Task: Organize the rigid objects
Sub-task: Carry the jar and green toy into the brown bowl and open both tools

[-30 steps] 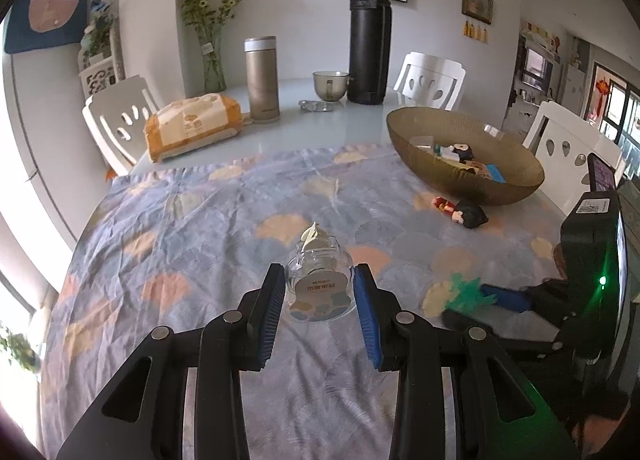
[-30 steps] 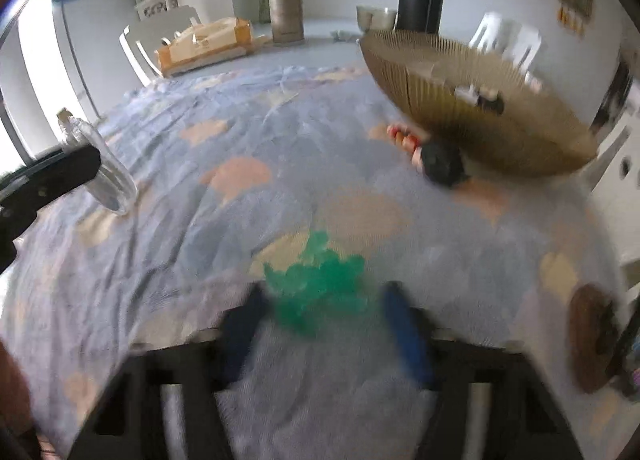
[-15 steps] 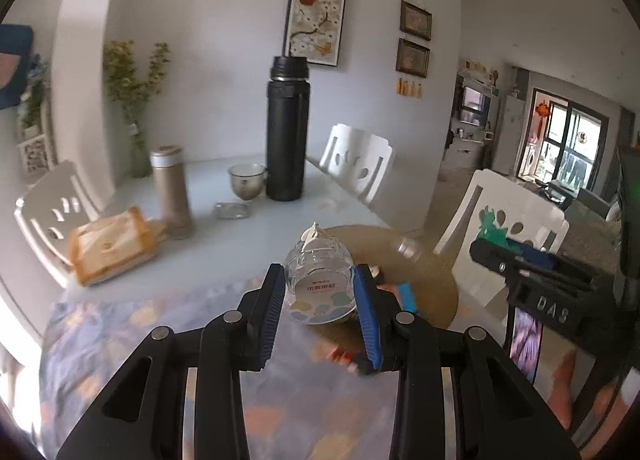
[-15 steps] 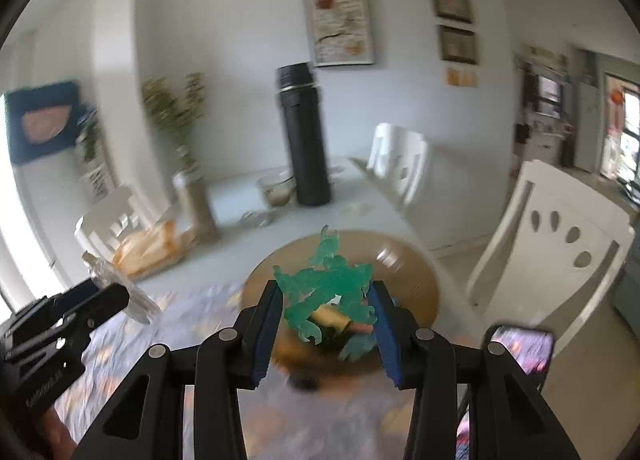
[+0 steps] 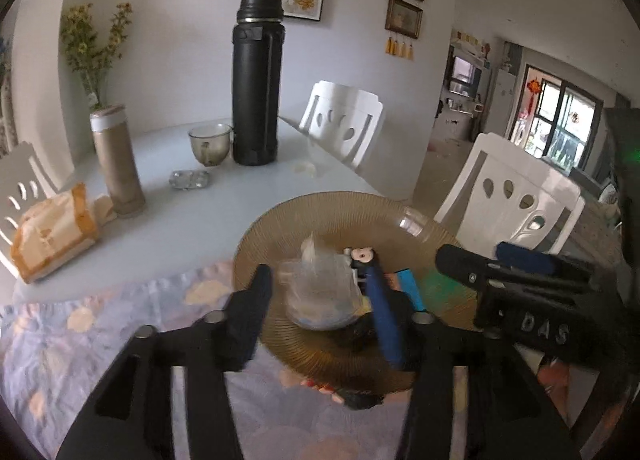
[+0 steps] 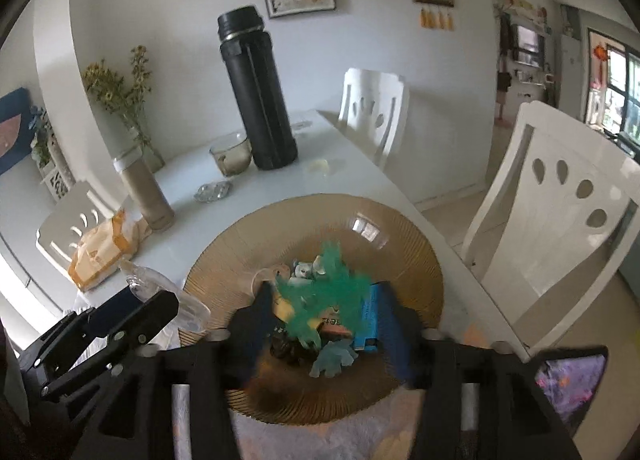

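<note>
The left claw (image 5: pixel 320 312) has just been spreading; the small clear plastic jar (image 5: pixel 320 292) sits free between its pads, over the ribbed amber glass bowl (image 5: pixel 280 228). Rightward, the right claw (image 6: pixel 326 324) has likewise been widening, the green spiky plastic toy (image 6: pixel 324 292) loose between its pads above that bowl.

amber ribbed bowl (image 6: pixel 408 244), green toy (image 6: pixel 320 300), black flask (image 5: pixel 256 88)
</note>
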The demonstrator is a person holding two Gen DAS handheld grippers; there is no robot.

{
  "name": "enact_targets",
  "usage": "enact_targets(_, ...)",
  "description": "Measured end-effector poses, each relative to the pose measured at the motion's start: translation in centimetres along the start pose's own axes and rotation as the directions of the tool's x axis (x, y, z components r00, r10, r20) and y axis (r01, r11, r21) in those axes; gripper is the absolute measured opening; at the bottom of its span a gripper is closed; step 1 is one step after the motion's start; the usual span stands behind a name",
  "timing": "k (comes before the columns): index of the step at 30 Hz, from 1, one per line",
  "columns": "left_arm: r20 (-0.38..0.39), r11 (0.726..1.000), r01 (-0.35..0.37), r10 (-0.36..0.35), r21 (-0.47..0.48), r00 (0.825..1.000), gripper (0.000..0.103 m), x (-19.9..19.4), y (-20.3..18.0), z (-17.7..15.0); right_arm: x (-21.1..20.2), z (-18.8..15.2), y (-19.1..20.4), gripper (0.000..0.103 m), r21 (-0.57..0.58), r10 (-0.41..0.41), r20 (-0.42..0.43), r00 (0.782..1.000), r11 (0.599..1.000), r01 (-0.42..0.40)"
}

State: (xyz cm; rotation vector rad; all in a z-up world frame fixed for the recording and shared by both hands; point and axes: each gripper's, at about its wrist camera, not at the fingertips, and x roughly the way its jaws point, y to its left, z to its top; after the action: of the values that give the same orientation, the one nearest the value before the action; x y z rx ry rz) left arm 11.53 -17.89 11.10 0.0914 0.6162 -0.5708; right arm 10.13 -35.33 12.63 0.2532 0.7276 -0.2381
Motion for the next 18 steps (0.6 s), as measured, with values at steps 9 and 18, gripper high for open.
enact_targets(9, 0.066, 0.991, -0.039, 0.048, -0.128, 0.997, 0.087, -8.8, 6.5, -4.2, -5.4, -1.9, -0.1, 0.084, -0.051, 0.085, 0.044, 0.995, 0.995, -0.083)
enact_targets(18, 0.078, 0.963, -0.187, 0.205, -0.194, 0.976, 0.087, -16.5, 10.1, -9.0, -8.9, -7.1, 6.1, 0.085, -0.187, 0.210, -0.008, 0.978, 0.960, -0.207)
